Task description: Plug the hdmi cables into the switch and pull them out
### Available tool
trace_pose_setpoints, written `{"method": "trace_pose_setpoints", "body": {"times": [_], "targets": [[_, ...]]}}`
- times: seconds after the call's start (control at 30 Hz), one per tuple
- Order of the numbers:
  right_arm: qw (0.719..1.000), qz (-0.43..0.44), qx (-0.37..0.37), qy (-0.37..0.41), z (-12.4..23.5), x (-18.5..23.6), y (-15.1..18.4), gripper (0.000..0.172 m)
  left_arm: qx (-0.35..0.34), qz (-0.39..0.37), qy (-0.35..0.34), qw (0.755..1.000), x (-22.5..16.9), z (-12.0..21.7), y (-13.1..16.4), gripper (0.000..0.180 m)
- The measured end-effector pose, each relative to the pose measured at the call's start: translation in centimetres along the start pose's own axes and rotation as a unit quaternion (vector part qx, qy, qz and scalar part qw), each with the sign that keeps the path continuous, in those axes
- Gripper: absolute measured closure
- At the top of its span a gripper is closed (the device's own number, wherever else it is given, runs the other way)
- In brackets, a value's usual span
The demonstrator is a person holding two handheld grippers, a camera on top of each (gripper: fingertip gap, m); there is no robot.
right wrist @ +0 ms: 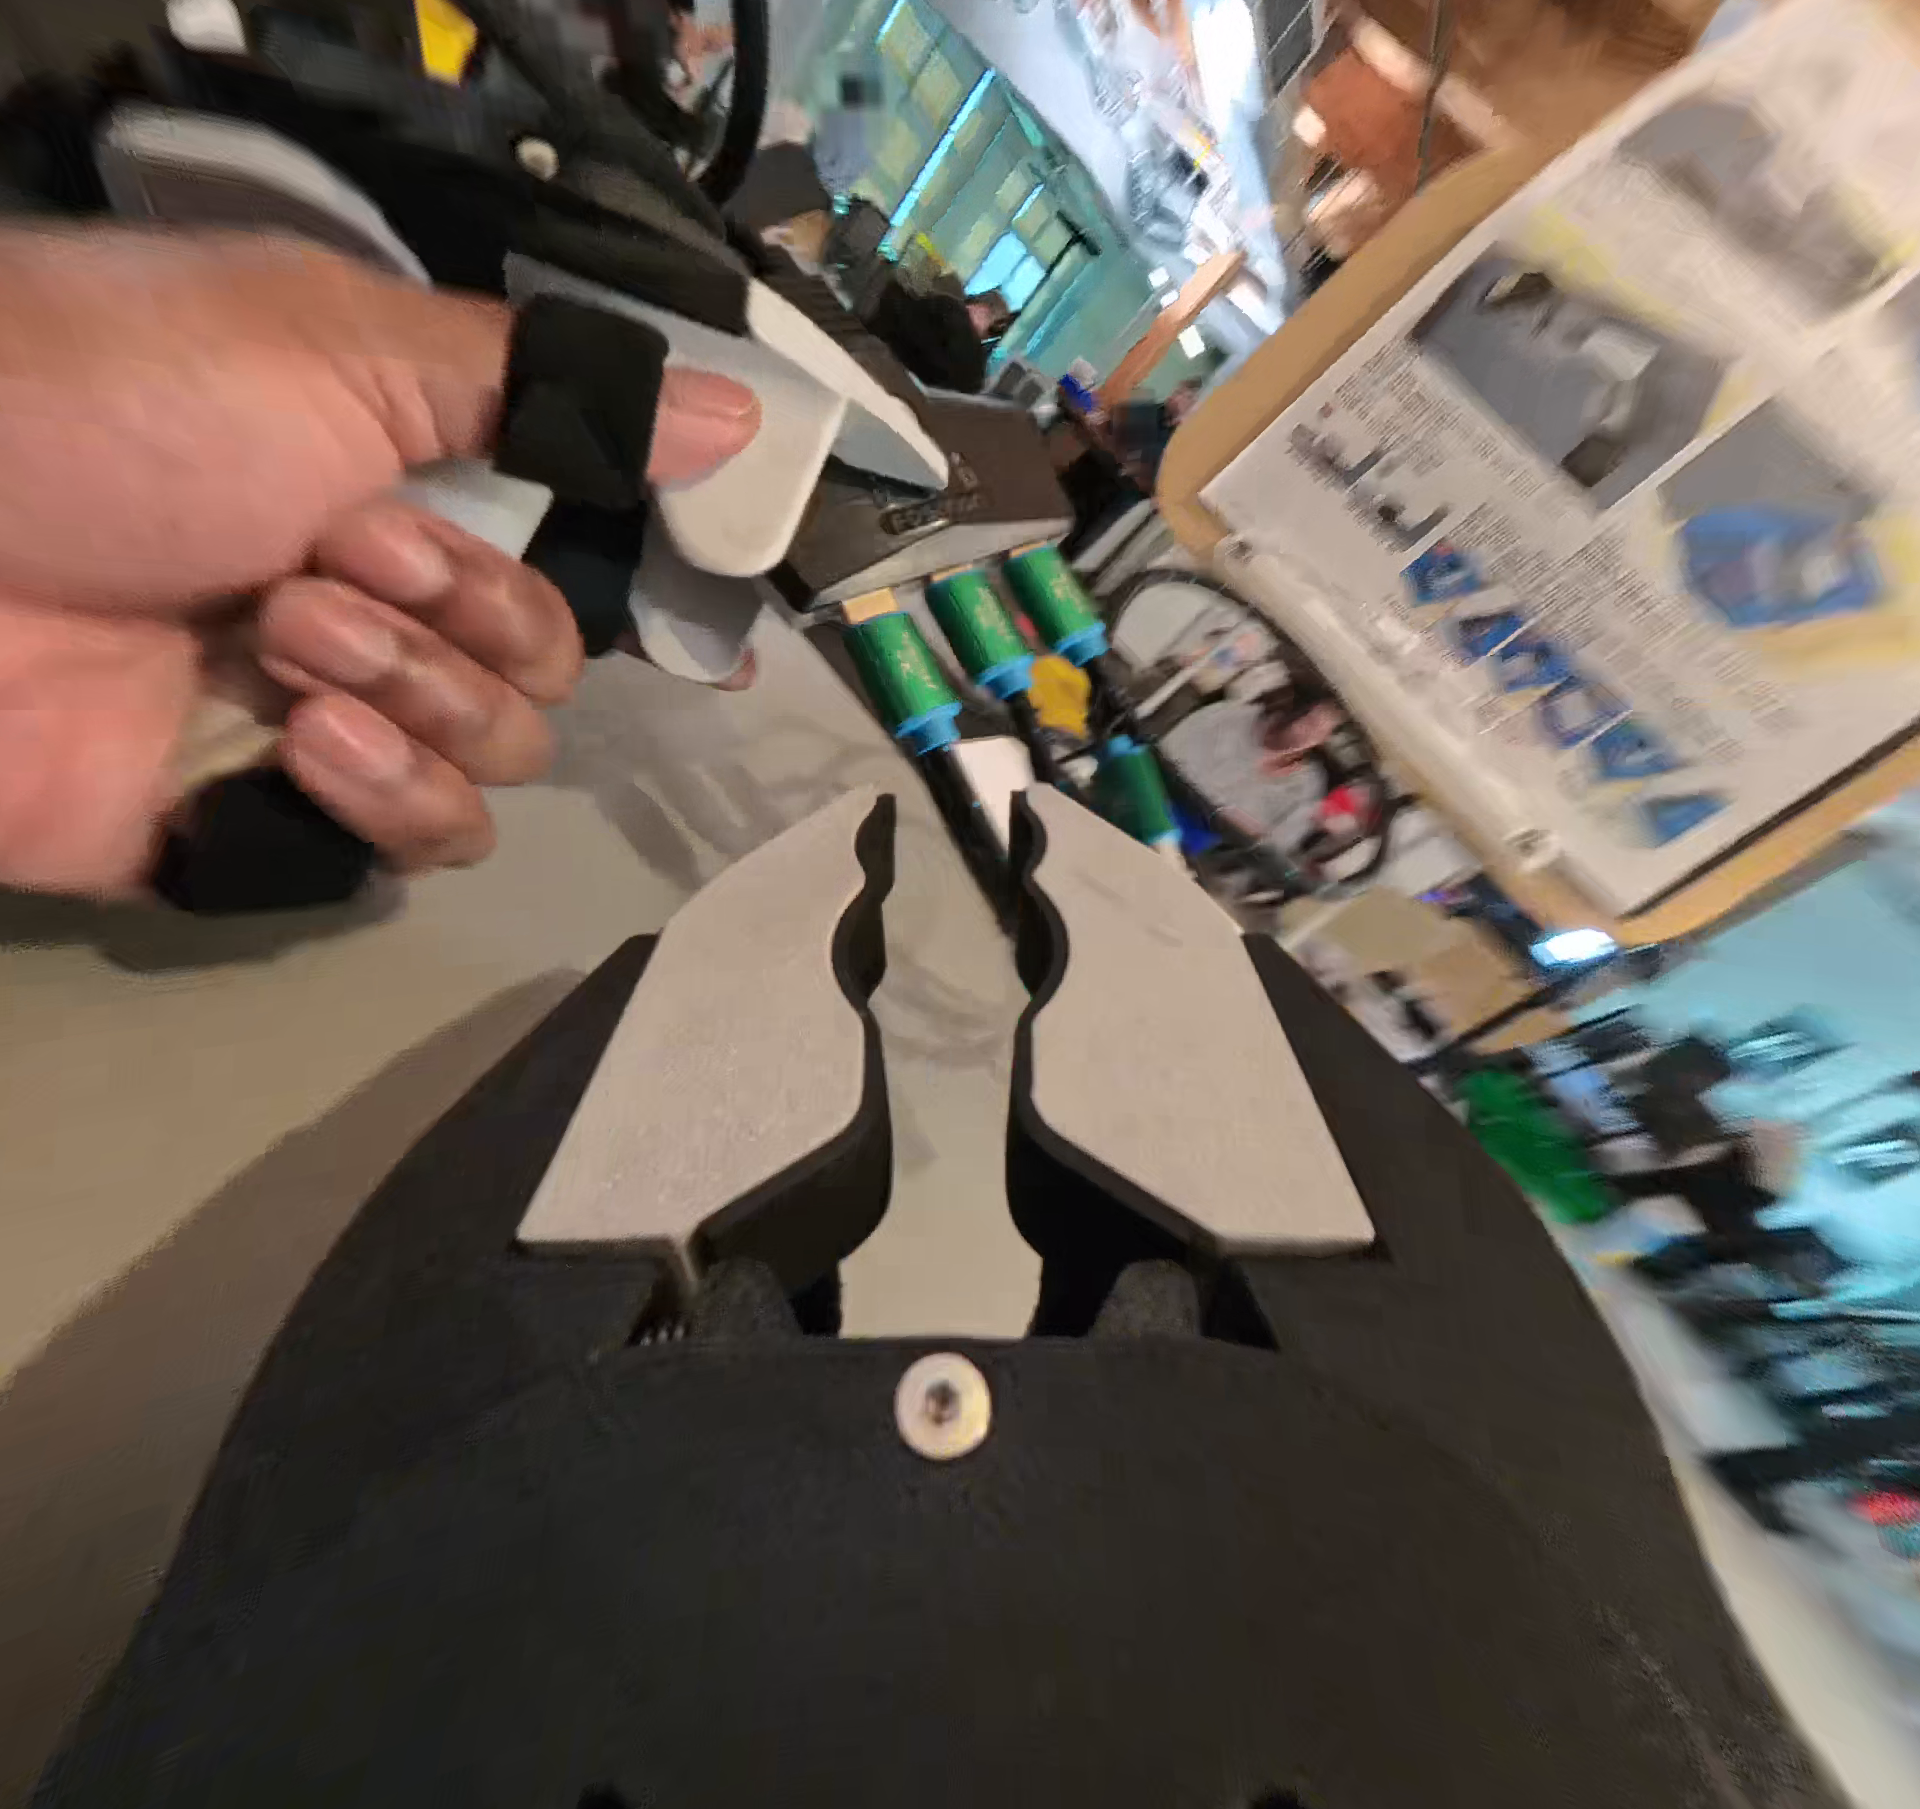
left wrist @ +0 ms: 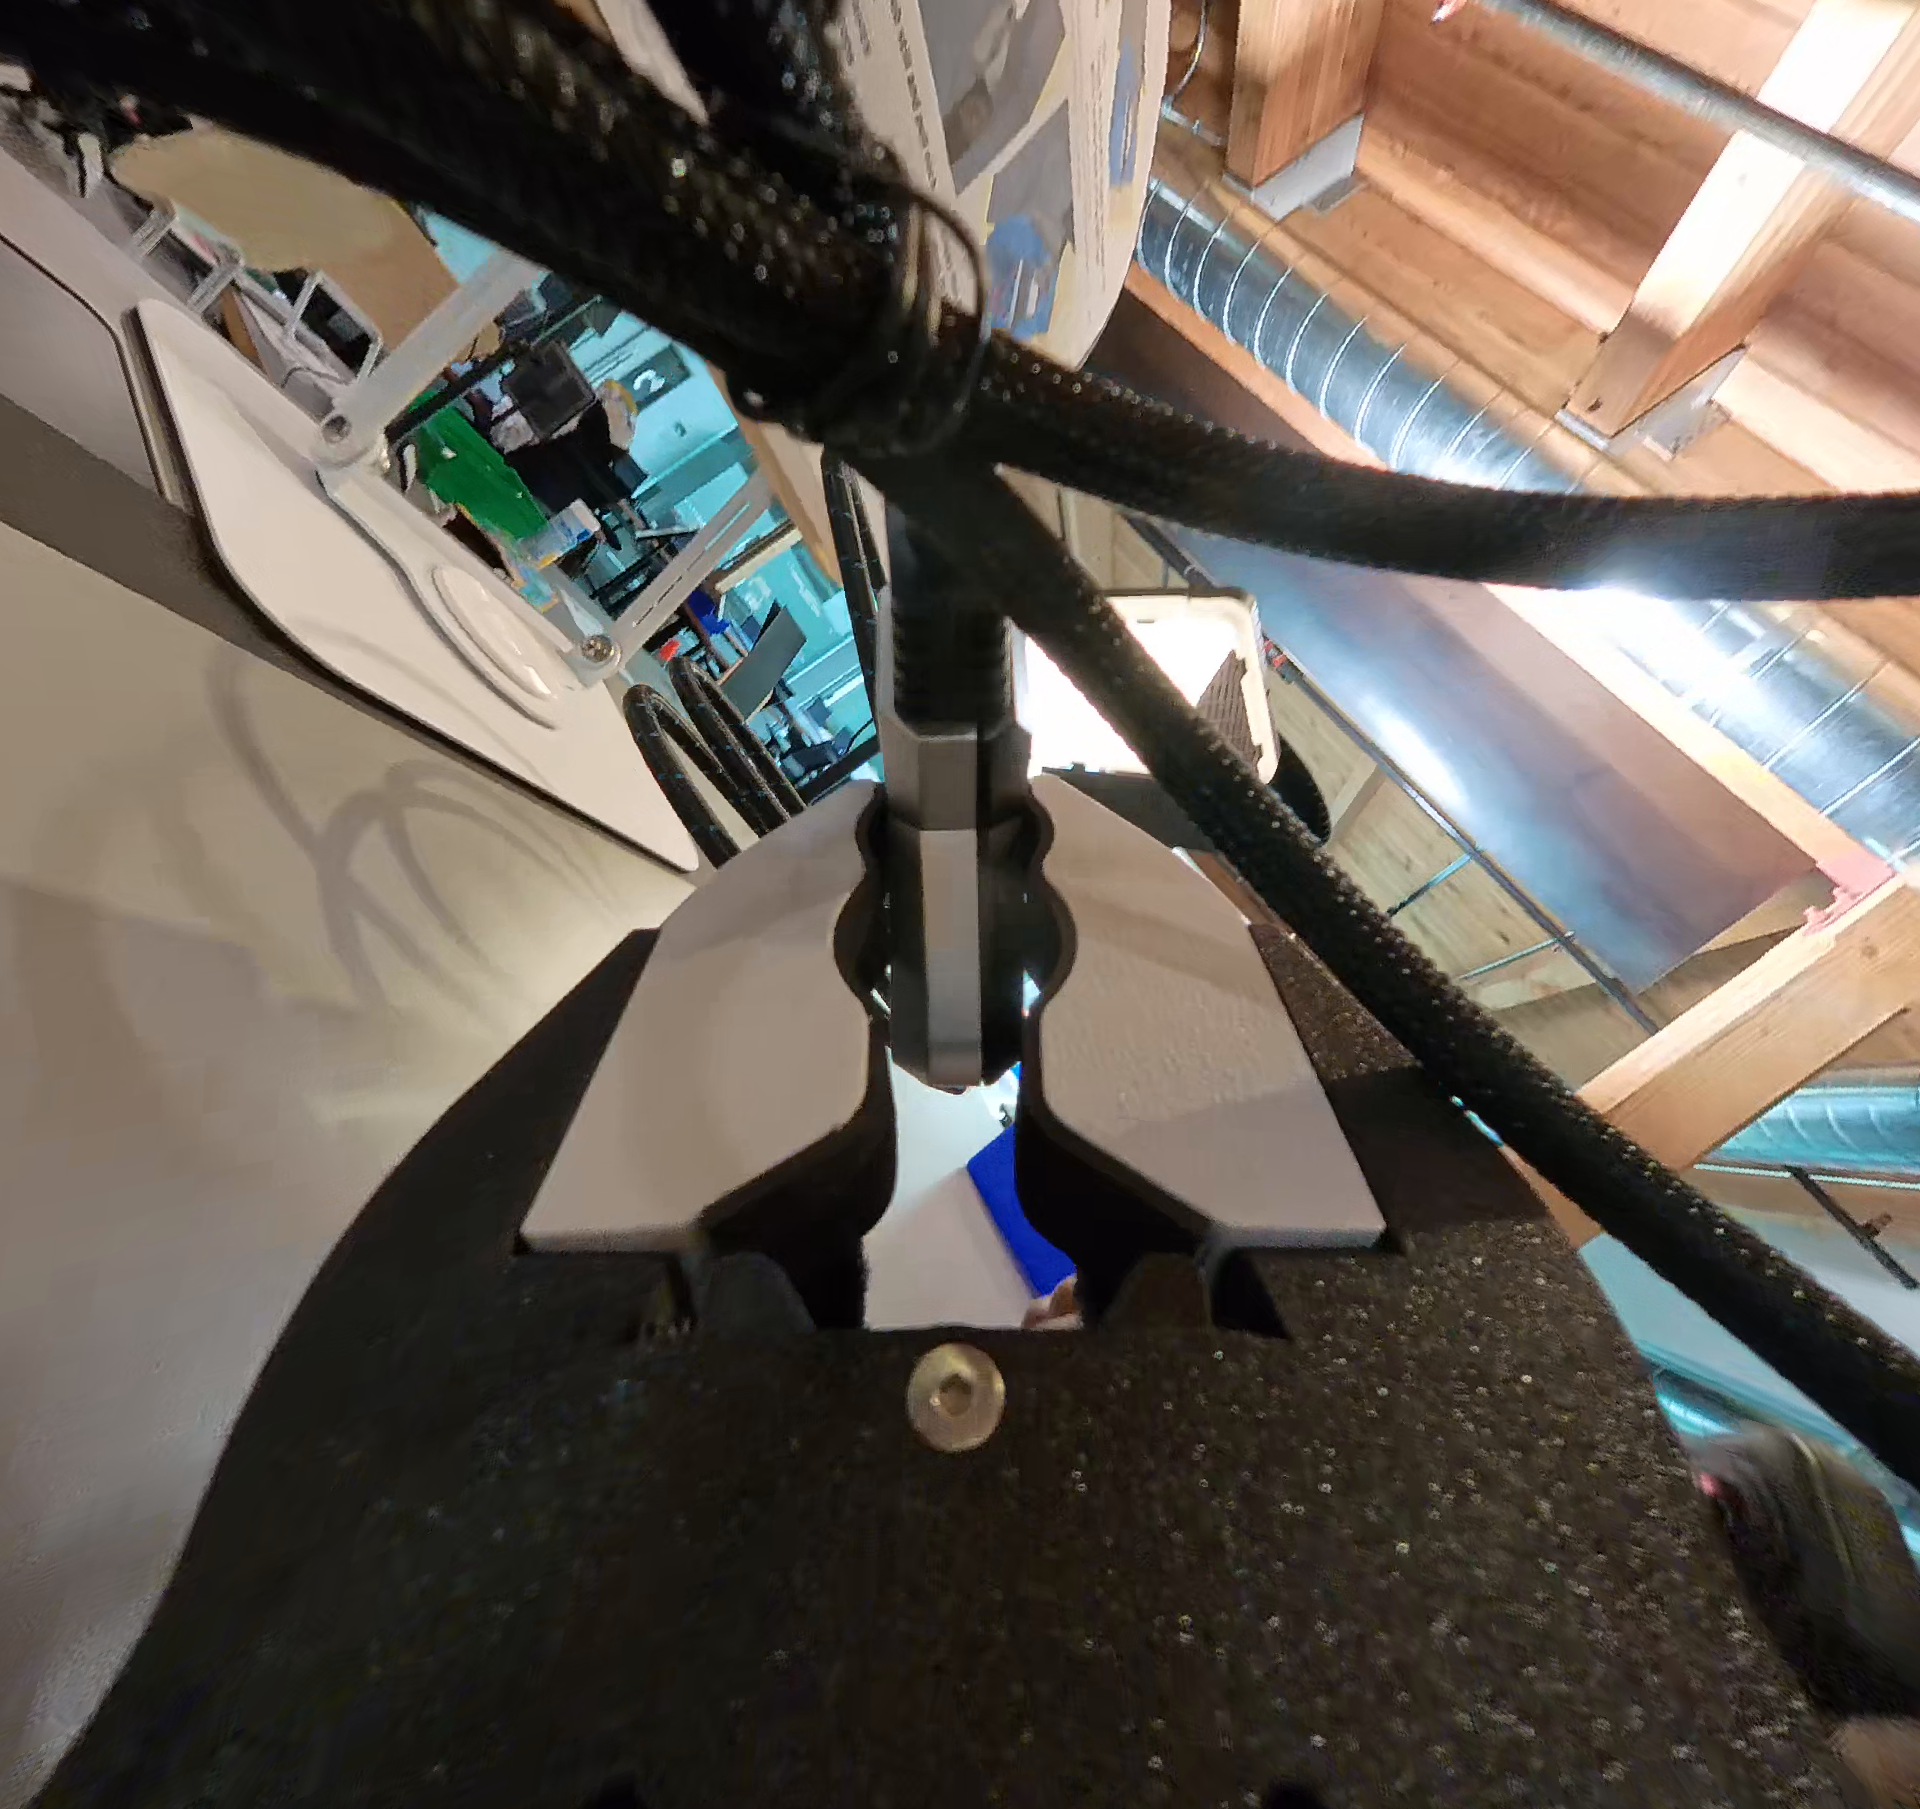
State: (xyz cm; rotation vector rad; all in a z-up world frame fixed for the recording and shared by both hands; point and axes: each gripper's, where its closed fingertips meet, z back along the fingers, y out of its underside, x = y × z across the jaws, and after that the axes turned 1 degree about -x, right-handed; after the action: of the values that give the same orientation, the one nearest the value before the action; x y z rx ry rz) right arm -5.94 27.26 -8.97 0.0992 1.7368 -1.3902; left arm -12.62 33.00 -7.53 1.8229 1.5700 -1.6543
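Observation:
In the left wrist view my left gripper point(left wrist: 951, 803) is shut on a thin grey metal box point(left wrist: 940, 928), seen edge-on between the pads. A black ribbed cable point(left wrist: 940, 637) runs on from the box. In the right wrist view a hand point(right wrist: 260, 533) holds that left gripper point(right wrist: 862, 471), whose white fingers point(right wrist: 769, 471) clamp the same grey box point(right wrist: 966, 492). Three green plugs with blue collars point(right wrist: 977, 621) sit in the box. The leftmost plug point(right wrist: 899, 668) shows gold metal at its tip. Its black cable point(right wrist: 982, 866) runs between the fingers of my right gripper point(right wrist: 951, 809), which stands open and does not press on it.
A thick bundle of black braided cables point(left wrist: 623, 201) crosses above the left gripper. A printed sheet on a wooden board point(right wrist: 1558, 512) stands at the right. A loose green plug point(right wrist: 1132, 793) hangs behind the right finger. A white plate with a metal bracket point(left wrist: 343, 533) lies on the pale table point(left wrist: 208, 876). Tip to tip, the grippers are about 9 cm apart.

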Motion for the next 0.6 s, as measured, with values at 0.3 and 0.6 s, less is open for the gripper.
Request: {"method": "trace_pose_setpoints", "body": {"times": [0.3,0.6], "targets": [[0.826,-0.521,-0.006,-0.215,-0.8,2.2,-0.7,0.148,-0.047,0.049,0.079,0.995,-1.6,-0.4,0.1,0.159],[0.72,-0.661,-0.073,-0.196,-0.9,-1.3,0.6,0.152,-0.002,0.028,0.109,0.994,-3.2,-1.5,2.3,0.159]]}}
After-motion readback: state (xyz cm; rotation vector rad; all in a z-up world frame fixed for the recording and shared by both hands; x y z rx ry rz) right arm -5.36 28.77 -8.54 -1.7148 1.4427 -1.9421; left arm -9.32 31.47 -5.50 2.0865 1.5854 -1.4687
